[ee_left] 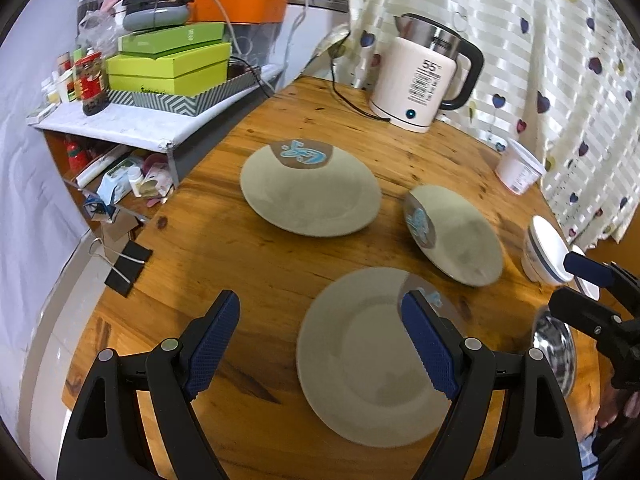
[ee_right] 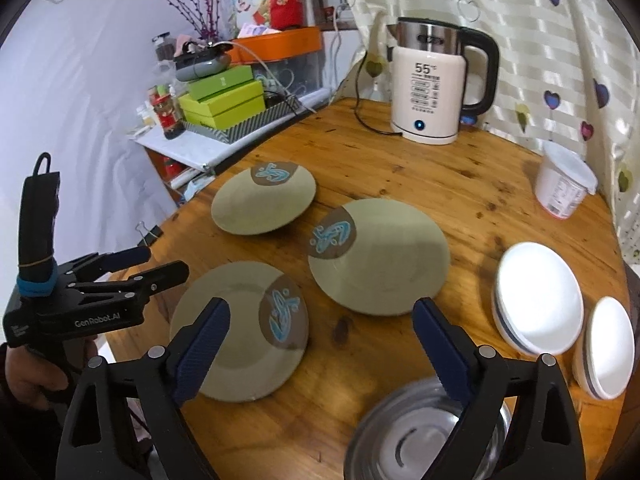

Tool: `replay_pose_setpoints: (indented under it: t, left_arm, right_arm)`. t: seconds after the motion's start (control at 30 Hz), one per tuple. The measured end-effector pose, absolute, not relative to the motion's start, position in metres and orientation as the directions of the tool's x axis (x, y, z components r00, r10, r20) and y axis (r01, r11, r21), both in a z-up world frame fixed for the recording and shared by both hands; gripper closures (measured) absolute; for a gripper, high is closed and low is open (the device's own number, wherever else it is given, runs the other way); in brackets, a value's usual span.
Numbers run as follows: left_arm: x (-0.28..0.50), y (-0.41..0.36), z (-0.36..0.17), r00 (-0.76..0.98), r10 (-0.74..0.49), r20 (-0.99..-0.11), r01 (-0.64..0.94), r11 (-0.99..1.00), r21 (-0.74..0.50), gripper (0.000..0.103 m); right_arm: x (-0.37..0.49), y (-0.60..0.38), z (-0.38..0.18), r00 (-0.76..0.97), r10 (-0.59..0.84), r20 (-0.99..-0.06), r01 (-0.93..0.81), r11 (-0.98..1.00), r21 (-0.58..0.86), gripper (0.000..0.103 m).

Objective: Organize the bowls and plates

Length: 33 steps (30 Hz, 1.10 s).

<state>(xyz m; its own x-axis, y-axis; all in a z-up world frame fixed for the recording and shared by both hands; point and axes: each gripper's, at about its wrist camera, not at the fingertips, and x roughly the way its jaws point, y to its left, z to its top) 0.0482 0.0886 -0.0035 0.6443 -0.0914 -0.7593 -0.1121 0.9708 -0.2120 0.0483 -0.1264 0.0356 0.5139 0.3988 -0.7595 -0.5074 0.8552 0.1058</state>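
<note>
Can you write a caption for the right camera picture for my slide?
Open right gripper above a wooden table with three plates, two white bowls, a steel bowl and kettle.

Three beige plates, each with a brown patch bearing a blue motif, lie flat and apart on the round wooden table: the far plate [ee_right: 264, 204] at 11 o'clock, the middle plate [ee_right: 380, 256] near centre, the near plate [ee_right: 240, 332] at 7 o'clock. Two white blue-rimmed bowls, the larger bowl [ee_right: 538, 296] and the smaller bowl [ee_right: 608, 346], sit side by side at 3 o'clock. A steel bowl [ee_right: 404, 440] stands upright at 5 o'clock.
</note>
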Motion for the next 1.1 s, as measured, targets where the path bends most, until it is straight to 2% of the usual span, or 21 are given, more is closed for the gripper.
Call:
replay_pose_setpoints:
  t: [0.4, 0.5, 0.8, 0.87, 0.93, 1.1]
  left_arm:
    - [0.076, 0.119, -0.010, 0.647, -0.075, -0.758, -0.149, 0.963, -0.223, 0.020]
    - [0.084, 0.125, -0.013, 0.645, -0.067, -0.761, -0.162, 0.962, -0.222, 0.020]
    - [0.109, 0.144, -0.022, 0.642, -0.058, -0.765, -0.200, 0.950, -0.240, 0.026]
    - [0.114, 0.148, -0.024, 0.640, -0.054, -0.766, -0.206, 0.949, -0.240, 0.033]
    - [0.119, 0.152, -0.027, 0.635, -0.052, -0.771, -0.216, 0.946, -0.242, 0.036]
    - [0.130, 0.158, -0.032, 0.630, -0.057, -0.774, -0.220, 0.944, -0.248, 0.038]
  right_arm:
    - [0.097, -0.090, 0.030, 0.442, 0.413, -0.796, -0.540, 0.831, 0.131, 0.026]
    - [0.111, -0.084, 0.025, 0.420, 0.414, -0.808, -0.540, 0.829, 0.144, 0.027]
    - [0.162, -0.064, 0.002, 0.346, 0.415, -0.842, -0.520, 0.832, 0.196, 0.040]
    - [0.170, -0.059, -0.001, 0.338, 0.416, -0.845, -0.522, 0.829, 0.199, 0.042]
    - [0.178, -0.051, -0.005, 0.333, 0.419, -0.845, -0.533, 0.823, 0.199, 0.045]
    - [0.200, -0.040, -0.016, 0.302, 0.428, -0.852, -0.529, 0.818, 0.224, 0.055]
